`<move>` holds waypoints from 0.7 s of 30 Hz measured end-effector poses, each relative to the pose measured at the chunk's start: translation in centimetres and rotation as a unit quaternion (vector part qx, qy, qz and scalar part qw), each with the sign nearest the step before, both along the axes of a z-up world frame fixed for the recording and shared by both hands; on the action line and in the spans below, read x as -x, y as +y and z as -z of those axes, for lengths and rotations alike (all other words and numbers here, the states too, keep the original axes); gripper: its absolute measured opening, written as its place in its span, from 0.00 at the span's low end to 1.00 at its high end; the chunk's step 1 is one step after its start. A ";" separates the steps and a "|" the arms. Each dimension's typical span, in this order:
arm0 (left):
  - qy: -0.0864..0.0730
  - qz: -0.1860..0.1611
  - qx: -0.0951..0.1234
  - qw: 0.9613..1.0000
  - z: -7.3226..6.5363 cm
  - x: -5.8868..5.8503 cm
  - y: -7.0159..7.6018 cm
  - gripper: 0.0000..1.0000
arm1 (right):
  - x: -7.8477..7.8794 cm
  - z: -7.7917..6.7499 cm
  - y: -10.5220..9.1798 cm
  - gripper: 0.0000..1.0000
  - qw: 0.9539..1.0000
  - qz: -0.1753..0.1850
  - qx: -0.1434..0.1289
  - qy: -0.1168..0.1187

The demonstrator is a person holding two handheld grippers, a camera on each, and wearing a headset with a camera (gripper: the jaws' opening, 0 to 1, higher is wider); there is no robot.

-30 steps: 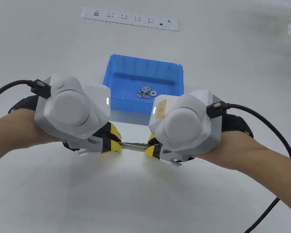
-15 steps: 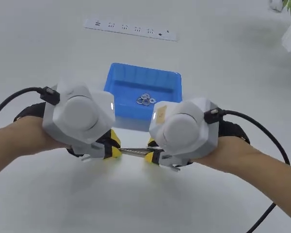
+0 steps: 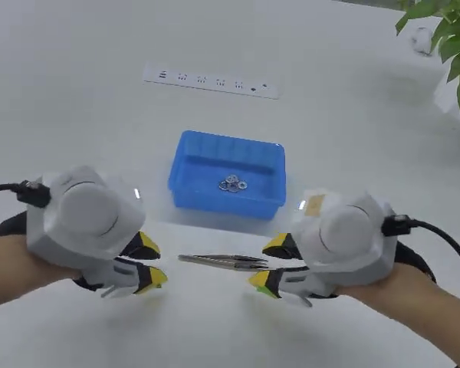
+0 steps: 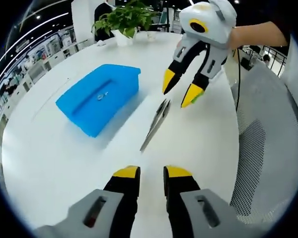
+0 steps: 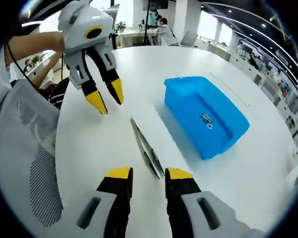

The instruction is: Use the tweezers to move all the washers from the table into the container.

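Plainly, the tweezers [image 3: 222, 262] are lying flat on the white table [image 3: 330, 130], held by neither gripper. They rest between the two sets of yellow tips with bare table at either end. The left gripper view has them [image 4: 156, 122] stretching away ahead of its jaws, and the right gripper view has them [image 5: 146, 148] running from just in front of its jaws toward the other gripper.

The washers [image 3: 232, 184] sit in a small cluster on the floor of the blue container [image 3: 222, 201], roughly at its middle. Both gripper views catch that little heap too [image 4: 103, 95] [image 5: 207, 120], inside the same blue bin [image 4: 89, 121] [image 5: 188, 129]. I can see no washers on the tabletop itself. The container stands just beyond the tweezers, apart from them.

The left gripper [image 3: 155, 262] hovers to the left of the tweezers, jaws spread and gripping nothing. Its own view shows the gap between its tips [image 4: 151, 173], and the right gripper view shows it from the front [image 5: 108, 98]. The right gripper [image 3: 265, 263] faces it from the other side, likewise agape and empty-handed. That reads the same in its own view [image 5: 149, 174] and from across [image 4: 180, 90].

Farther back on the table lies a white power strip [image 3: 211, 81], and green plant leaves [image 3: 445, 38] hang in at the far right corner. A black cable [image 3: 445, 238] trails off the right gripper along the person's forearm.
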State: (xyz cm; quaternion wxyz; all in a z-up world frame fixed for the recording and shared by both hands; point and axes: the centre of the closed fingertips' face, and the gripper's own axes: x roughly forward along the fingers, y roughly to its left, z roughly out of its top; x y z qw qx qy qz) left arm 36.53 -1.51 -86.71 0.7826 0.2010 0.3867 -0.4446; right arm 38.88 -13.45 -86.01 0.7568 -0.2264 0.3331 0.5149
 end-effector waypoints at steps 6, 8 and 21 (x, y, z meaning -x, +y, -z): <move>-0.103 -0.005 0.141 0.985 -5.9 1.3 -2.2 0.44 | 2.4 -5.7 0.8 0.45 0.982 0.038 -0.186 -0.026; -0.119 -0.010 0.181 0.976 -7.6 1.7 -2.9 0.53 | 2.9 -6.5 0.6 0.59 0.978 0.037 -0.200 -0.041; -0.087 -0.010 0.219 0.972 -10.0 6.6 -4.5 0.79 | 4.8 -9.9 -0.9 0.80 0.970 0.059 -0.226 -0.067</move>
